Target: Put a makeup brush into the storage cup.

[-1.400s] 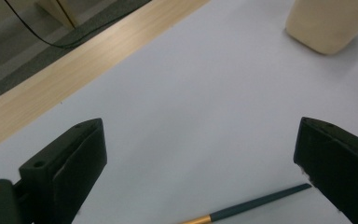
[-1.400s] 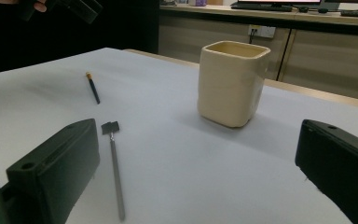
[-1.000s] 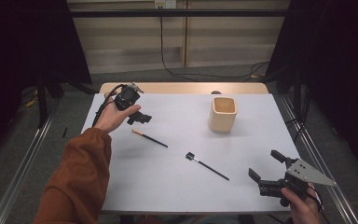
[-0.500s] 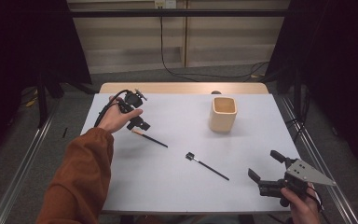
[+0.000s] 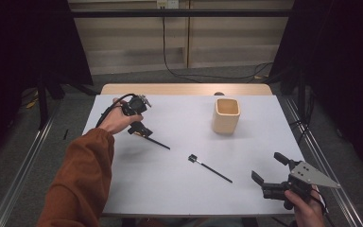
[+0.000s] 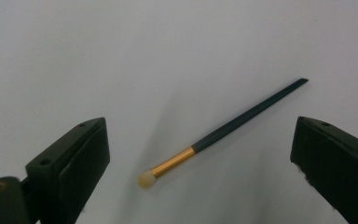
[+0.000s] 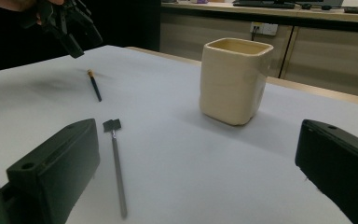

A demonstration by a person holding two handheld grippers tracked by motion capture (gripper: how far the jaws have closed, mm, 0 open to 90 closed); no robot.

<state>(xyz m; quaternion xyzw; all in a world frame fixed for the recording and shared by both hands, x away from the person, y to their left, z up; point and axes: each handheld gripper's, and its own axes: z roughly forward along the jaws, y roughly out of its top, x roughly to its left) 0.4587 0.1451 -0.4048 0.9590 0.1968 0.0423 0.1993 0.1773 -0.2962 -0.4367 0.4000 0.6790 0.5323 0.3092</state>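
Against the frame one second earlier, the left gripper (image 5: pixel 139 126) has moved nearer to the person and lower, from the far left of the surface to a position over the gold-banded end of the brush (image 5: pixel 157 142); the right gripper (image 5: pixel 269 177), the cup and both tools lie as before.

The surface (image 5: pixel 170 189), a white top with a bare wooden strip along its far edge, stands in a dim room with dark curtains at either side, pale cabinets behind and a cable trailing across the floor.

The person's left arm, in a rust-coloured sleeve (image 5: pixel 82 179), reaches forward from the lower left, the hand turned so the left gripper points down at the surface. The right hand (image 5: pixel 307 210) rests at the near right corner, its gripper levelled toward the cup.

Cream cup (image 5: pixel 226 115): upright, far right of centre, well apart from both grippers.

Brush: flat on the surface, cream tip and gold ferrule (image 6: pixel 172 163) between the left jaws, which stand wide apart and clear of it.

Second tool (image 5: pixel 210 168), thin and dark with a small square head: flat near centre, ahead of the right jaws, which also stand wide apart, holding nothing.
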